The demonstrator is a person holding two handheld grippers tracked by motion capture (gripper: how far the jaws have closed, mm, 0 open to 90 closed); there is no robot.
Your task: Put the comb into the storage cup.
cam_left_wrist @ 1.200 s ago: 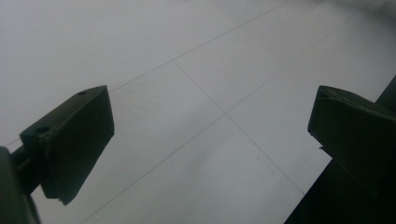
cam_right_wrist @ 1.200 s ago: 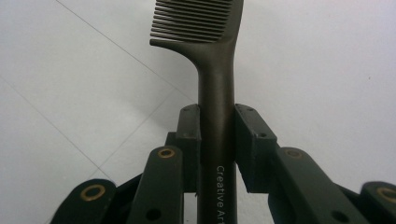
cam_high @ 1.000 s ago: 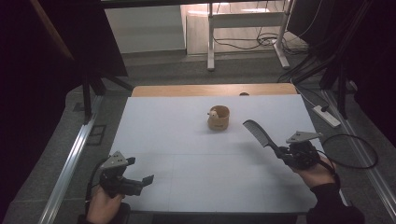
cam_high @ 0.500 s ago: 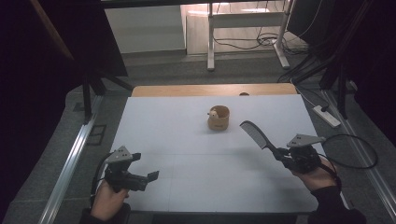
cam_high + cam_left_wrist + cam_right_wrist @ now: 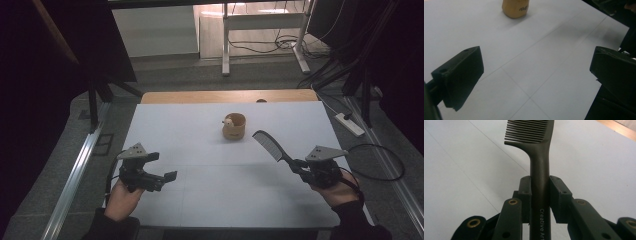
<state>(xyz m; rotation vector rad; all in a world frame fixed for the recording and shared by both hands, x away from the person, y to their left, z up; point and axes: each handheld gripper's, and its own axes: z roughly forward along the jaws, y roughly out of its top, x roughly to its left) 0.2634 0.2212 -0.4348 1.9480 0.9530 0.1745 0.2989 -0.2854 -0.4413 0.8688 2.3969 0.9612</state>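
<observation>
A tan cup point(image 5: 234, 127) stands upright on the white tabletop point(image 5: 200, 130), toward its far middle, with a small pale thing at its rim. Beyond the tabletop, cables point(image 5: 260, 47) lie on the floor and a power strip point(image 5: 350, 124) lies right of it.

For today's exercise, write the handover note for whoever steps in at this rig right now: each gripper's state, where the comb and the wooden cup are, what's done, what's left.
Right gripper: shut on the handle of the black comb, held above the table with the teeth end pointing up and towards the cup.
Left gripper: open, nothing between its jaws, over the near left part of the table.
Wooden cup: upright near the far middle of the table, something small and pale at its rim; no gripper touches it.
Done: comb picked up.
Left: probably bring the comb to the cup and set it inside; the left gripper could steady the cup.
</observation>
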